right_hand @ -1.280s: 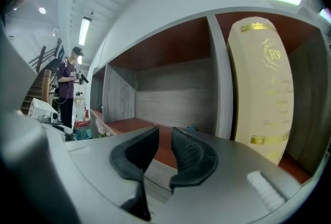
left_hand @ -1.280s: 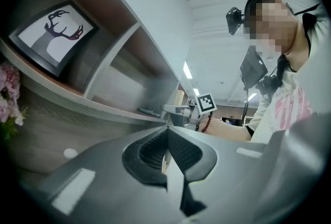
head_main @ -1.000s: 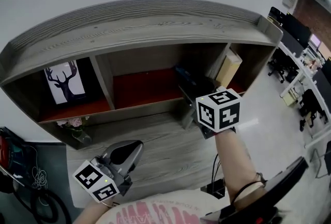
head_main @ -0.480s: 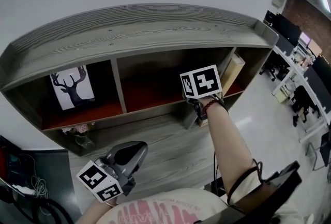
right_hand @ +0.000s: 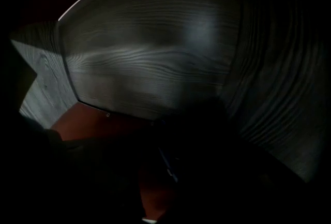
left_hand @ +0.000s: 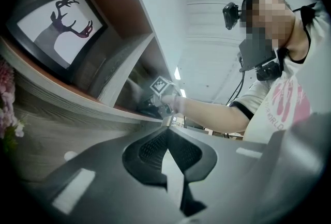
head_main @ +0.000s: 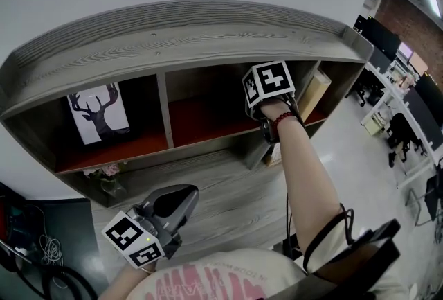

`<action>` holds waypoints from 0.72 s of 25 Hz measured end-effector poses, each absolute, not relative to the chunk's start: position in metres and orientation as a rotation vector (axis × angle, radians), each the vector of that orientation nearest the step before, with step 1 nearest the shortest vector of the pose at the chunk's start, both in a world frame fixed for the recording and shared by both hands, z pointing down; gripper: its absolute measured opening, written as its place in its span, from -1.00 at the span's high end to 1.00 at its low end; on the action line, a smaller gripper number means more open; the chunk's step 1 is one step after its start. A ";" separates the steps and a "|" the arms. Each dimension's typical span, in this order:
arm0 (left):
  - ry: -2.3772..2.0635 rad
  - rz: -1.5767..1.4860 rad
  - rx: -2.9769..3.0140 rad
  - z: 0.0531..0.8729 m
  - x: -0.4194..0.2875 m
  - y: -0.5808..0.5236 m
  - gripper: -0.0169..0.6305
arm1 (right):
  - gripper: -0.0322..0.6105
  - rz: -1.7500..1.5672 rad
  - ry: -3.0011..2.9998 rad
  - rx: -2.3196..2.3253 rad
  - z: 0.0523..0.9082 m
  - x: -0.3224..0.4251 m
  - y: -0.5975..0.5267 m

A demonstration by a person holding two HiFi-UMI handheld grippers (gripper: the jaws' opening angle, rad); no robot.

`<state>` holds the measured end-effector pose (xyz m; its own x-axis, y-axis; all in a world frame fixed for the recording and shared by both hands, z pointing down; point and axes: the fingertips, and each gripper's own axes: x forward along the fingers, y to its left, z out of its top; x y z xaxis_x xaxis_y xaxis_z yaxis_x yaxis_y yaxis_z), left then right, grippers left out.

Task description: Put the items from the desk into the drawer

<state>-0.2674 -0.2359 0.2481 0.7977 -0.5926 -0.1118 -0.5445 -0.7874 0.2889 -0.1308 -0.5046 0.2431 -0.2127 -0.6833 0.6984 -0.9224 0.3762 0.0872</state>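
My right gripper reaches into the middle compartment [head_main: 208, 122] of a grey wooden desk shelf, which has a red floor. Only its marker cube [head_main: 270, 84] and the wrist show in the head view; the jaws are hidden behind the cube. The right gripper view is nearly black. It shows the wooden back wall [right_hand: 155, 52], the red floor [right_hand: 103, 127] and a dark shape with a thin blue edge [right_hand: 166, 162] low in the middle. My left gripper [head_main: 184, 193] hovers over the desk [head_main: 228, 198] at the lower left, shut and empty [left_hand: 166, 134].
A framed deer picture [head_main: 97, 110] stands in the left compartment. A small vase of pink flowers [head_main: 104, 177] sits on the desk below it. A beige box [head_main: 315, 94] leans in the right compartment. Office desks and chairs [head_main: 405, 132] lie off to the right.
My right gripper has risen from the shelf's front edge and gone deeper into the middle compartment. The dark item seen at its jaws a second ago is now hidden. The left gripper stayed put.
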 end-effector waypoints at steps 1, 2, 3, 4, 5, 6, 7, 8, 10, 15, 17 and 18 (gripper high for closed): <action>-0.882 -0.287 2.743 0.249 -0.268 -0.236 0.89 | 0.34 0.439 -1.967 1.391 0.242 -0.128 -0.504; -0.882 -0.285 2.741 0.250 -0.268 -0.235 0.89 | 0.34 0.420 -1.961 1.396 0.242 -0.127 -0.503; -0.883 -0.284 2.740 0.250 -0.269 -0.235 0.89 | 0.34 0.406 -1.960 1.396 0.242 -0.126 -0.502; -0.885 -0.285 2.738 0.250 -0.269 -0.236 0.89 | 0.34 0.395 -1.962 1.391 0.242 -0.126 -0.501; -0.886 -0.287 2.738 0.250 -0.269 -0.236 0.89 | 0.36 0.380 -1.964 1.387 0.241 -0.126 -0.501; -0.887 -0.290 2.738 0.250 -0.269 -0.236 0.89 | 0.37 0.360 -1.963 1.384 0.240 -0.127 -0.500; -0.886 -0.292 2.739 0.249 -0.268 -0.235 0.89 | 0.40 0.335 -1.961 1.383 0.239 -0.127 -0.499; -0.885 -0.292 2.740 0.249 -0.267 -0.234 0.89 | 0.43 0.309 -1.959 1.385 0.238 -0.126 -0.498; -0.883 -0.289 2.742 0.249 -0.264 -0.233 0.89 | 0.49 0.264 -1.969 1.402 0.233 -0.124 -0.495; -0.870 -0.287 2.746 0.248 -0.259 -0.231 0.89 | 0.70 0.238 -2.022 1.434 0.219 -0.121 -0.491; -0.865 -0.290 2.749 0.248 -0.256 -0.229 0.89 | 0.71 0.236 -2.032 1.431 0.218 -0.119 -0.489; -0.864 -0.291 2.750 0.247 -0.254 -0.228 0.89 | 0.72 0.230 -2.040 1.431 0.217 -0.119 -0.487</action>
<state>-0.2545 -0.2284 0.2473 0.8049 -0.5820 -0.1157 -0.5333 -0.7951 0.2888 -0.1192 -0.4873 0.2169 -0.2134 -0.7855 0.5810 -0.8950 0.3956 0.2062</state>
